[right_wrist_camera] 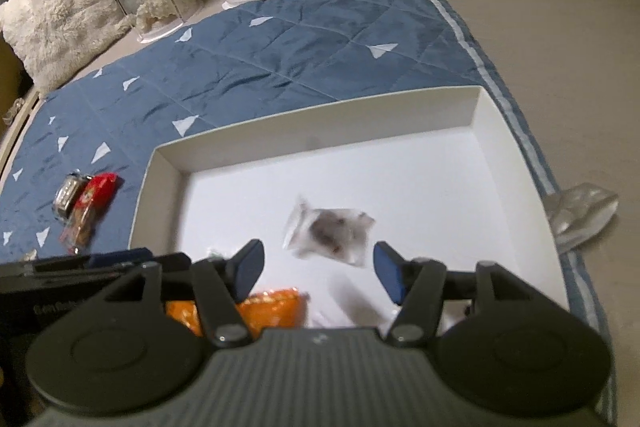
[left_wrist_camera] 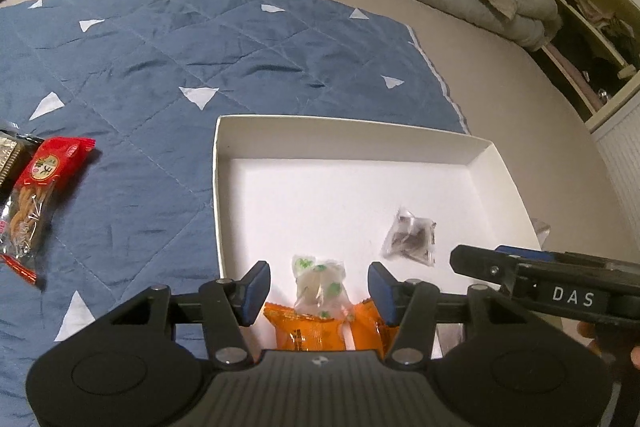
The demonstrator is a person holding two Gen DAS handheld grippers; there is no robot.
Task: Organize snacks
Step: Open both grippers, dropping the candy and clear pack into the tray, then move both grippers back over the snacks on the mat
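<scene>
Jaws apart above white box (left_wrist_camera: pixel 476 151), snacks inside.

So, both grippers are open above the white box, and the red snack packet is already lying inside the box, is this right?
Not quite. The red snack packet is not in the white box; it lies outside it on the blue quilted mat, as the left wrist view shows. The rest holds: the left gripper and the right gripper are both open over the box.

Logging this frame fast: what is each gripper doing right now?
Left gripper: open, holding nothing, over the green-and-white packet.
Right gripper: open, holding nothing, above the white box.
</scene>
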